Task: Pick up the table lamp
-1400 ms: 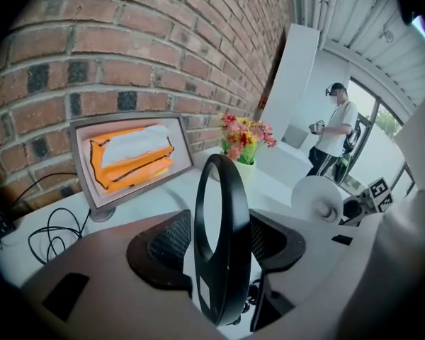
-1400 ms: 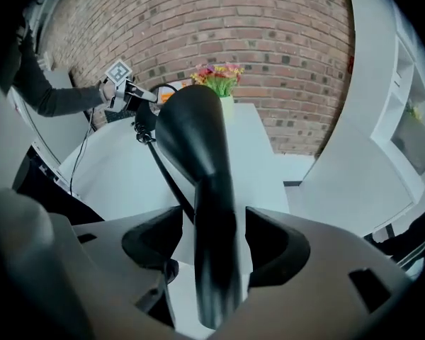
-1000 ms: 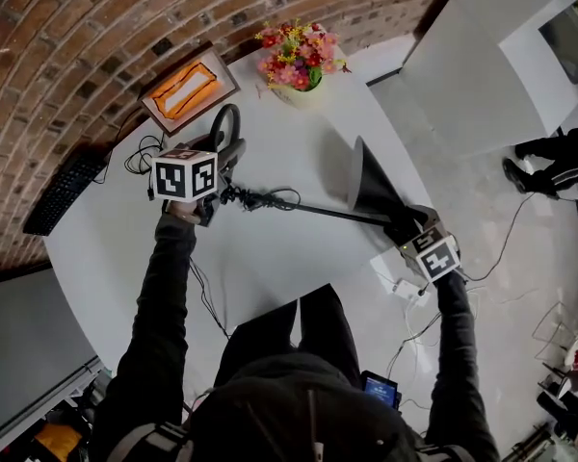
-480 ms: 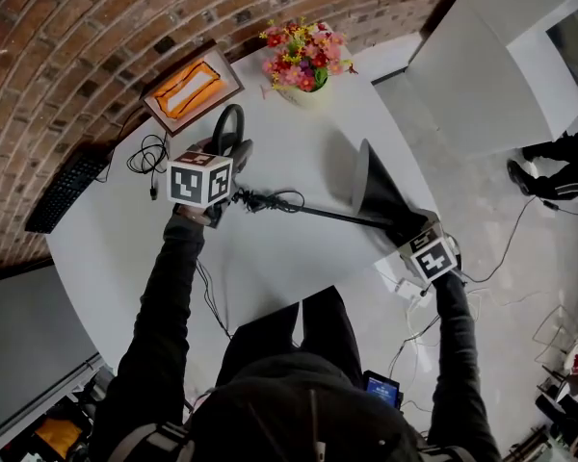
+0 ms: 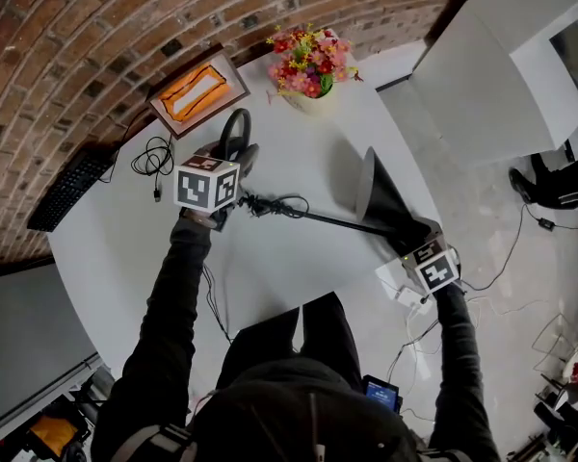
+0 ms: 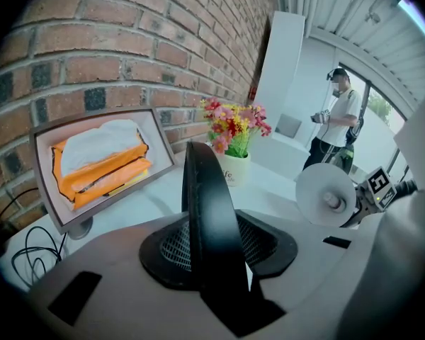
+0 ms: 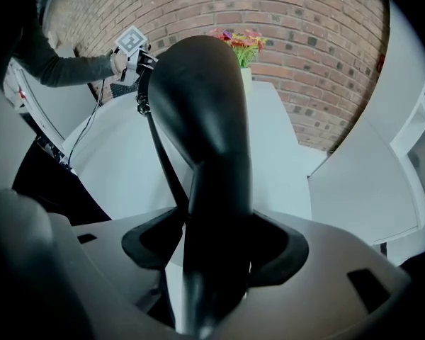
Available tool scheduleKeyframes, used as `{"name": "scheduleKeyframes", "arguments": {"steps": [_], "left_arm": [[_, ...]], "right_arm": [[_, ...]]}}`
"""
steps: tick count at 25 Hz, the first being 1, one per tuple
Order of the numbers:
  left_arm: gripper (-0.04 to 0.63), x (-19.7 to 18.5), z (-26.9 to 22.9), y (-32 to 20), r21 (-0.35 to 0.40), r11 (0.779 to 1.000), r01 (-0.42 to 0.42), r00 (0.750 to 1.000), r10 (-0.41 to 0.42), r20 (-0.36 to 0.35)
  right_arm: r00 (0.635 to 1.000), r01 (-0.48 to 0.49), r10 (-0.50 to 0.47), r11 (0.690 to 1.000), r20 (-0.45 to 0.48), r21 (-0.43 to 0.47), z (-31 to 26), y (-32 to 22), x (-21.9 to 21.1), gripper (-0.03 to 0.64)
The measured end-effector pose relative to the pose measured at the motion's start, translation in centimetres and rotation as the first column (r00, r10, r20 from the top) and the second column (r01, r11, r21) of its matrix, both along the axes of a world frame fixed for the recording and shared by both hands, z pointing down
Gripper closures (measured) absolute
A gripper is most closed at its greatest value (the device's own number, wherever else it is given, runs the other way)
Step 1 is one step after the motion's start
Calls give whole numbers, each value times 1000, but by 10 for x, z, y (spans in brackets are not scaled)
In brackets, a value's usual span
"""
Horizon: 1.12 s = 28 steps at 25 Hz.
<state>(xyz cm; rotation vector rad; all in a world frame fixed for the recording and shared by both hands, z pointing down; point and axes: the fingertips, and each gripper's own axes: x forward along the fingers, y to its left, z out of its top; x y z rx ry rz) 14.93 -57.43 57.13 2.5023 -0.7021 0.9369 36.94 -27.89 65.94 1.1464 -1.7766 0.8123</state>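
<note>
The table lamp is running left to right, its shade opening toward the far side. My left gripper has just been closing and is clamping the base; my right gripper is clamping the shade's neck.

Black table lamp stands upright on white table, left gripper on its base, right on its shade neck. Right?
Not upright: head view shows the black table lamp held sideways over the white table. Rest holds: left gripper, jaws just closing, grips the base; right gripper grips the shade neck.
</note>
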Motion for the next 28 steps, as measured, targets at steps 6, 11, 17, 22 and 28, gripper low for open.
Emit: {"name": "scheduleKeyframes", "arguments": {"steps": [6,11,17,22,28], "left_arm": [[513,-2,-1,-2,28,1000,8,1000,-8,16],[586,-18,-11,-2,34,996,79,997,-78,-13],[588,-48,-59,19,10,995,104,993,-103,-52],[589,-64,-118,28,69,988,138,984,-129,-121],[589,-77,-176,49,147,979,138,979,-113,-170]], "right_arm": [[1000,0,-1,998,-14,-61,1,1,1,377],[999,23,-26,996,-36,-86,1,6,-3,377],[993,115,-116,992,-28,-53,-53,12,-17,378],[977,175,-175,985,-122,-13,-115,-3,-10,379],[962,209,-200,977,-185,30,-163,0,-14,379]]}}
